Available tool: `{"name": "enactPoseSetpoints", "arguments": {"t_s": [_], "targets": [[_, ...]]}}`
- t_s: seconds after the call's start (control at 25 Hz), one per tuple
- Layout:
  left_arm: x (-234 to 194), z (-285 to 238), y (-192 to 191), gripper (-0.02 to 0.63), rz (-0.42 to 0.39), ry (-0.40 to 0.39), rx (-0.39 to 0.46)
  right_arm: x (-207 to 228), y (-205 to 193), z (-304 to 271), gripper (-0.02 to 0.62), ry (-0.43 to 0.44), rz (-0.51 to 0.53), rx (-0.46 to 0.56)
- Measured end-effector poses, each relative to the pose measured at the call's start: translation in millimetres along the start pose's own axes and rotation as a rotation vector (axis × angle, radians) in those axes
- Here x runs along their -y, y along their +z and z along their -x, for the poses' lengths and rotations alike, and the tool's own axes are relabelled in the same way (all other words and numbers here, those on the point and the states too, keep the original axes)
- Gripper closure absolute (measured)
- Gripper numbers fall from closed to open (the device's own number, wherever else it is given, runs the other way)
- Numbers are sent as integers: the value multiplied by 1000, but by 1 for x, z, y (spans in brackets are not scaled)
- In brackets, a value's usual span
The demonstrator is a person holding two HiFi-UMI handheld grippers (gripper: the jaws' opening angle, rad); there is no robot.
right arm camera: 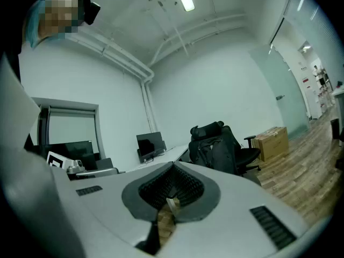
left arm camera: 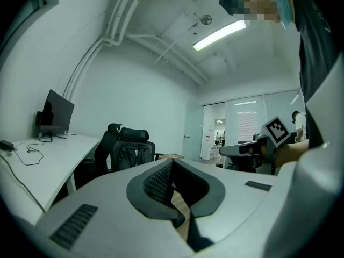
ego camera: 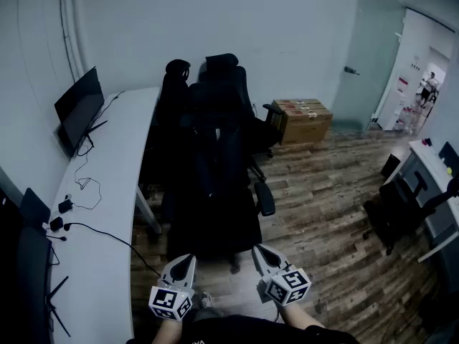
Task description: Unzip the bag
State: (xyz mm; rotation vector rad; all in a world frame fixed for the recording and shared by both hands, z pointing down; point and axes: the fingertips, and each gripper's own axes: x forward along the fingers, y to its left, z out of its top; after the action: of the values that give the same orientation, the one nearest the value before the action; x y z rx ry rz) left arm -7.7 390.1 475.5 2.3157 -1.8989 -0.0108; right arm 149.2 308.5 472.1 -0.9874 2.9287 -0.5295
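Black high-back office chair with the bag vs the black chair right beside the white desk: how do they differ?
The black high-back office chair has a black bag resting against its backrest; the black desk-side chair shows none. The high-back chair stands out over the wood floor; the desk-side chair sits right beside the white desk. The high-back chair's headrest looks wider than the desk-side chair's. Both are black, with headrests.

place: office | evidence: long white desk with monitor and cables — black swivel chairs | also: wood-plank floor, cardboard box, ceiling strip light
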Motion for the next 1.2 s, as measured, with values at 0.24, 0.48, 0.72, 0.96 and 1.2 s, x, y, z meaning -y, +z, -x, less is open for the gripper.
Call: {"name": "enactPoseSetpoints", "arguments": {"t_s": [0.24,0.48,0.72,0.96,1.2], "targets": [[15,7,-4,588,0,7,-3,2,-3,15,549,12,-66,38],[7,7,-8,588,4,26,-3,4,-14,10,549,20,-78,22],[-25,-20,-8,588,17,-5,-1,11,-15,-30,548,8,-86,19],[-85,-64,0,581,-42,-97,-20,15,-6,-112,428,-27,-68,23],[-161,-108,14,510,-42,-136,-46,24,7,-192,403,-103,-84,39]]}}
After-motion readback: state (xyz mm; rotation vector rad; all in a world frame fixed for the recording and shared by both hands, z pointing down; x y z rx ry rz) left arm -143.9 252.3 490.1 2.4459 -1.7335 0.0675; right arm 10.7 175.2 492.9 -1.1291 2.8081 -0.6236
